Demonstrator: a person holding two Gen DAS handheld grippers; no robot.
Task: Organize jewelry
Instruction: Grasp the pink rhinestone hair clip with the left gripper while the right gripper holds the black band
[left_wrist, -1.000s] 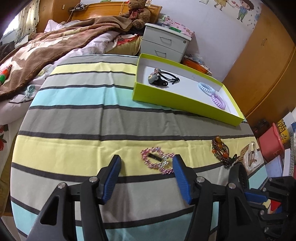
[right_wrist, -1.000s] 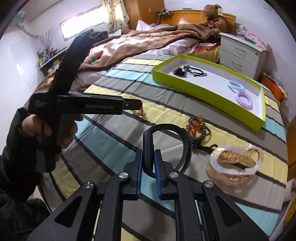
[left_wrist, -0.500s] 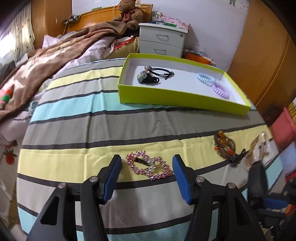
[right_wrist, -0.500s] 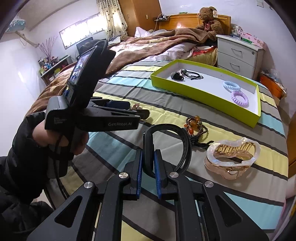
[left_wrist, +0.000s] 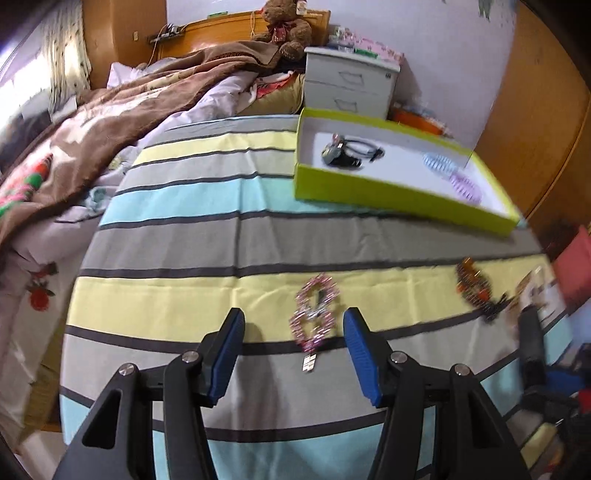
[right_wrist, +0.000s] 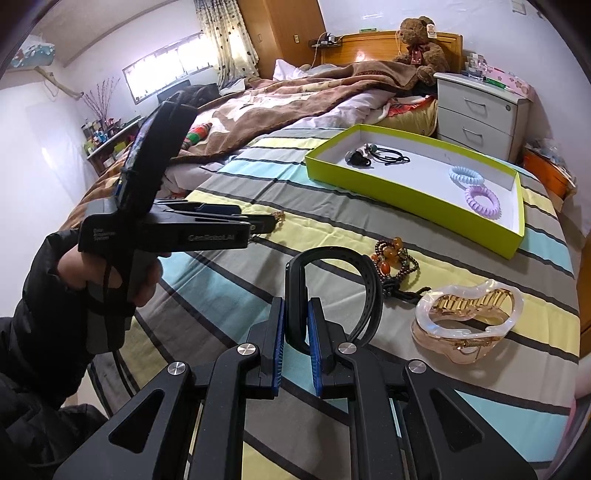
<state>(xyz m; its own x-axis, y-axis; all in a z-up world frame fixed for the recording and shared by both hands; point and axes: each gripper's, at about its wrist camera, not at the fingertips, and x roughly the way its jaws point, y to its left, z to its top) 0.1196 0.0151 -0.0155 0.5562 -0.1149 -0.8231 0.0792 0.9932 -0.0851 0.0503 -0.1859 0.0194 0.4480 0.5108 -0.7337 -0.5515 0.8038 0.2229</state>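
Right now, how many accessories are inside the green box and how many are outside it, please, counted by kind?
In the green box:
Black hair ties: 2, as far as I can tell
Spiral hair ties: 2, blue and purple

Outside:
Pink rhinestone clip: 1
Beaded bracelet: 1
Claw clip: 1
Black band, in the right gripper: 1

Total: 8

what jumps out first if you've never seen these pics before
The right tongs, shut on a black band, fill the foreground. Behind them a lime-green tray sits on the striped bedspread, and the open left tongs hover around a pink rhinestone clip.
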